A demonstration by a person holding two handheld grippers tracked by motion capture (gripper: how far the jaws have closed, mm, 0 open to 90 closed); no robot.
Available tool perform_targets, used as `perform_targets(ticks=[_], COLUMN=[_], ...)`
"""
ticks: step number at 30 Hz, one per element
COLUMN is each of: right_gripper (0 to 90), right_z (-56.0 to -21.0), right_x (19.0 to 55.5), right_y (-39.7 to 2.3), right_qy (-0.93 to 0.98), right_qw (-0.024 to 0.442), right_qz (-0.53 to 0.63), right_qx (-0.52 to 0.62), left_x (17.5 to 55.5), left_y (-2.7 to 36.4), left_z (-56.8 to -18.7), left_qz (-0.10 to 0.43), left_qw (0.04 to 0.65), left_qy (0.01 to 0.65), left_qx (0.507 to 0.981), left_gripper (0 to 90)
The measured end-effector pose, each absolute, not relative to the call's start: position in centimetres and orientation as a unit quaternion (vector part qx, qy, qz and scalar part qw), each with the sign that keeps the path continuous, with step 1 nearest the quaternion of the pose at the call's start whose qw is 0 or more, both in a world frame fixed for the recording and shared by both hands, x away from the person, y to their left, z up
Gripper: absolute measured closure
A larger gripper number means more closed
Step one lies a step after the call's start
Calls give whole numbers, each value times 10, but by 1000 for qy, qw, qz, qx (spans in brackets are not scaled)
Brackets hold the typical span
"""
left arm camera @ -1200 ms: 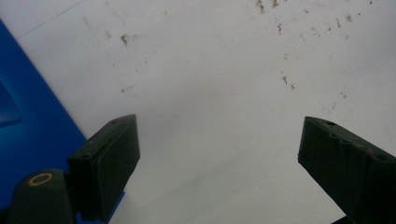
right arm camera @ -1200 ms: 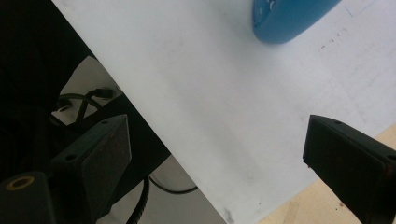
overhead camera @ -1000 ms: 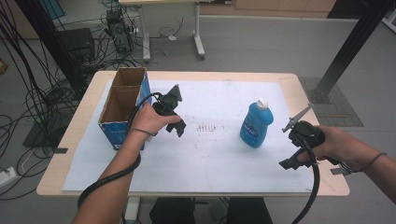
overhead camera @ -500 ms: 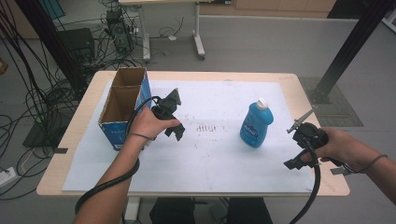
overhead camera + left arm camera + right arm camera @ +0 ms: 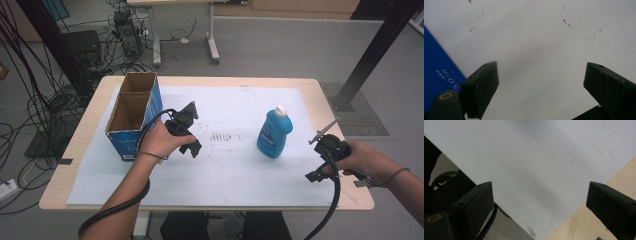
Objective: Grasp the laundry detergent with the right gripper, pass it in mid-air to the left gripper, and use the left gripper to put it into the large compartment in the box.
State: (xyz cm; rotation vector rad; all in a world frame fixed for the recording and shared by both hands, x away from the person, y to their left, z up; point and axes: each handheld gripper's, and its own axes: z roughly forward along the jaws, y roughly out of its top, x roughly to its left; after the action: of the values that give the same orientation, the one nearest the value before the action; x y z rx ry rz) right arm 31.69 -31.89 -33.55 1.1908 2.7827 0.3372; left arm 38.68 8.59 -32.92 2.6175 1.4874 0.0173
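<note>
**Blue bottle stands alone, both grippers open**

The blue plastic bottle with a white cap (image 5: 274,134) stands upright on the white sheet (image 5: 230,170) that covers the wooden table (image 5: 327,107). It is on the right half of the sheet, nearer the table's right edge than its left. Nothing touches it.

The right gripper (image 5: 320,165) is near the table's front right corner, well apart from the bottle. Its black jaws are wide open with nothing between them, above the sheet's edge and bare wood.

The left gripper (image 5: 187,131) is just beside the open brown cardboard box with blue sides (image 5: 131,116), which sits near the table's left edge. Its jaws are wide open too, and hold nothing.
</note>
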Motion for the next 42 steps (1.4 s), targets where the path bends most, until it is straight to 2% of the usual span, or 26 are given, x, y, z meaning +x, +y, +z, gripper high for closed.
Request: perform_targets(ticks=[27, 42], right_gripper=[75, 74], right_z=[-359, -368], right_x=[313, 311], right_y=[-316, -316], right_qy=[893, 869], right_qw=[68, 103], right_qz=[179, 260], right_qx=[408, 409], left_x=[383, 381], left_y=[87, 89], left_z=[-334, -334], left_qz=[6, 7], left_qw=[69, 76], left_qy=[494, 495], left_qx=[866, 866], left_gripper=[130, 130])
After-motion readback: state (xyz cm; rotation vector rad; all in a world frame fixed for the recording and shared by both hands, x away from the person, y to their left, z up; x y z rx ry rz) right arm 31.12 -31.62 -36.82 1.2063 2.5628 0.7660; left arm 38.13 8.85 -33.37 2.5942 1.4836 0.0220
